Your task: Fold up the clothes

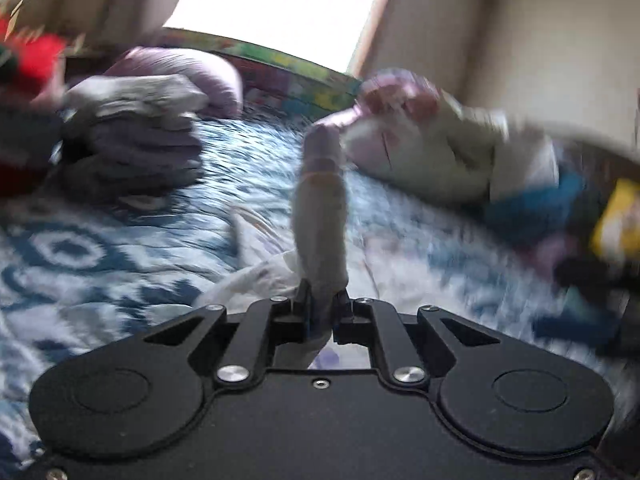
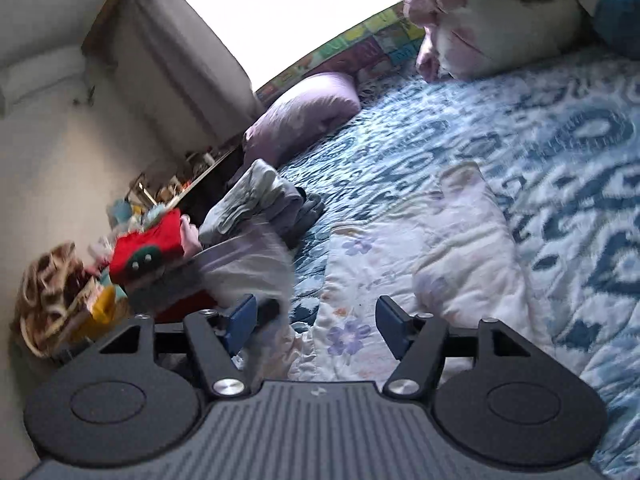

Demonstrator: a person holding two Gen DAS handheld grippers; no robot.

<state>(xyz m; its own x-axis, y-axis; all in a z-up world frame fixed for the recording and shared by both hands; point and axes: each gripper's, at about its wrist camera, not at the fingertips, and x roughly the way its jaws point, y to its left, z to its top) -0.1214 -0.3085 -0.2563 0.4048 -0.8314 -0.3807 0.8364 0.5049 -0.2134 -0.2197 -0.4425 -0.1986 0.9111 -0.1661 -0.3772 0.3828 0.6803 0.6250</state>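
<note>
Left wrist shows the left claw (image 1: 320,300) clamped on a thin cloth (image 1: 320,216) that may slip; the right claw (image 2: 316,324) gapes over the floral garment (image 2: 420,248).

One floral garment (image 2: 404,264), one folded stack (image 2: 260,204), one lilac pillow (image 2: 304,116), two tongs (image 1: 322,308) (image 2: 316,328)

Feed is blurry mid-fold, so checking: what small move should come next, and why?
Probably bring the open right claw down onto the floral garment edge just ahead of it and close. The left claw is already shut on a raised strip of that cloth, while the rest lies crumpled on the blue bedspread.
</note>
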